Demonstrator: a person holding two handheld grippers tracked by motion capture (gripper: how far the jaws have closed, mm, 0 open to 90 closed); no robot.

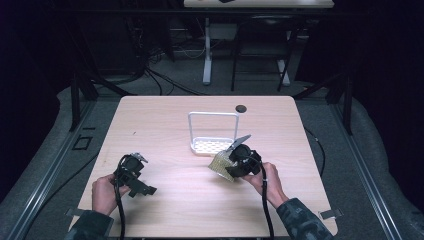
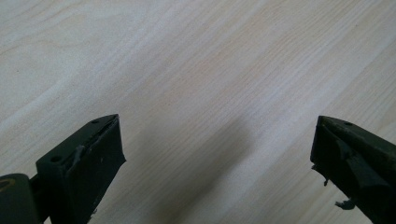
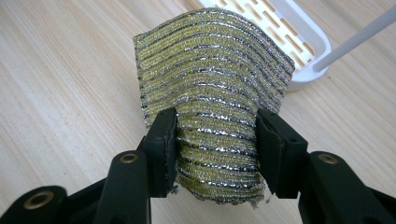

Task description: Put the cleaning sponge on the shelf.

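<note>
Sponge [image 3: 212,93], glittery and ribbed, is hiding its lower edge behind the right gripper [image 3: 215,140], whose jaws are squeezing it. Left gripper [image 2: 217,154] is hovering wide open over bare worktop [image 2: 187,56].

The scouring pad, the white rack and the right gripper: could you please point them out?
scouring pad [image 3: 212,70], right gripper view, its ribbed face.
white rack [image 1: 212,145], high view, its slotted base.
right gripper [image 3: 215,154], right gripper view, between its fingertips.

Light wood table [image 1: 165,125], w/ a small dark round spot [image 1: 241,108] near its far edge. Grey floor [image 1: 190,80] behind, cables trailing across it. 2nd table [image 1: 260,3] at the back on white legs; dark frame posts either side
</note>
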